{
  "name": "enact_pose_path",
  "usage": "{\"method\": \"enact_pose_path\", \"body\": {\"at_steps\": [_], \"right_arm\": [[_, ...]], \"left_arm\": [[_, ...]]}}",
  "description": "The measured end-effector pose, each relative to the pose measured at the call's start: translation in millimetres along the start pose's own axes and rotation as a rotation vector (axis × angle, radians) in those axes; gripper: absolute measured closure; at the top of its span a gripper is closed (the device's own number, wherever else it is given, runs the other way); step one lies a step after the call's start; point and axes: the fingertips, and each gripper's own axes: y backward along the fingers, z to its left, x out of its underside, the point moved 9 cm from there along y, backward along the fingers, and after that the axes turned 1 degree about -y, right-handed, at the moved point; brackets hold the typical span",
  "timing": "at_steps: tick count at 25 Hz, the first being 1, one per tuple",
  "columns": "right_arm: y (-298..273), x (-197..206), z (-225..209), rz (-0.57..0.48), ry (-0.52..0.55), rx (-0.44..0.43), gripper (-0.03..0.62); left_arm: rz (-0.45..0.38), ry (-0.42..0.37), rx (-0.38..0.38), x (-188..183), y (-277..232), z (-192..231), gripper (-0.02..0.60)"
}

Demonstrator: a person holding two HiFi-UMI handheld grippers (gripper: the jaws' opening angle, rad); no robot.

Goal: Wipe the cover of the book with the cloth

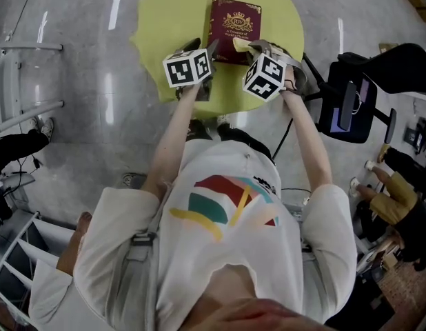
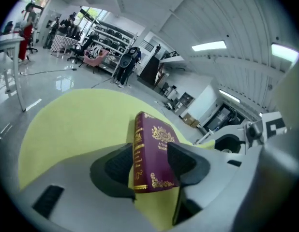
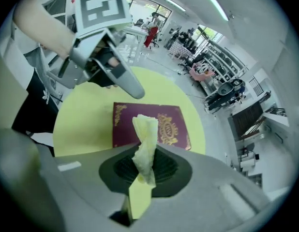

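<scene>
Squarely on a round, matte yellow table [image 1: 158,26]: a rectangular maroon hardback book [image 1: 234,26], lying flat, cover up, stamped with a gilt crest, lettering and corner ornaments. Over its near edge, both grippers, each carrying a cube of black-and-white square markers.

On the right gripper [image 3: 145,167], jaws clamped tight on a pale yellow cloth [image 3: 145,139]. Thin and crumpled, twisted into a soft upright strip between ribbed dark pads, just over the cover's near edge; touching or not, impossible to tell.

On the left gripper [image 2: 150,162], jaws spread apart. Smooth grey plastic fingers, with dark textured pads [image 2: 118,164] to either side of the book's near spine corner. Gold-banded spine just beside the left pad; actual contact not discernible.

Around the table, glossy grey floor [image 1: 82,81] streaked with reflected light. Off to the right, a black chair [image 1: 351,105].
</scene>
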Motion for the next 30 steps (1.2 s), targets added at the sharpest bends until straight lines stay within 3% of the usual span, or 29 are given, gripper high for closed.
{"method": "enact_pose_path", "body": {"at_steps": [1,2,4,10,15,23,30], "right_arm": [[0,-5,-13,-0.011,-0.001,0.018,0.565],[0,-11,-25,-0.019,0.004,0.034,0.565],[-3,-25,-48,-0.029,0.024,0.061,0.565],[-29,-64,-96,-0.022,0.104,0.066,0.566],[-70,-81,-110,0.037,0.057,0.072,0.565],[-108,-80,-108,0.113,0.063,0.067,0.565],[-104,-84,-100,0.119,0.084,0.042,0.566]], "left_arm": [[-0.026,-0.004,-0.022,-7,8,1,0.381],[-0.049,-0.008,-0.049,-13,16,2,0.523],[-0.088,-0.016,-0.091,-22,30,5,0.561],[-0.198,-0.023,-0.141,-32,72,17,0.566],[-0.238,-0.015,-0.187,-25,101,27,0.566],[-0.204,0.019,-0.254,2,121,46,0.566],[-0.192,0.016,-0.246,7,124,49,0.566]]}}
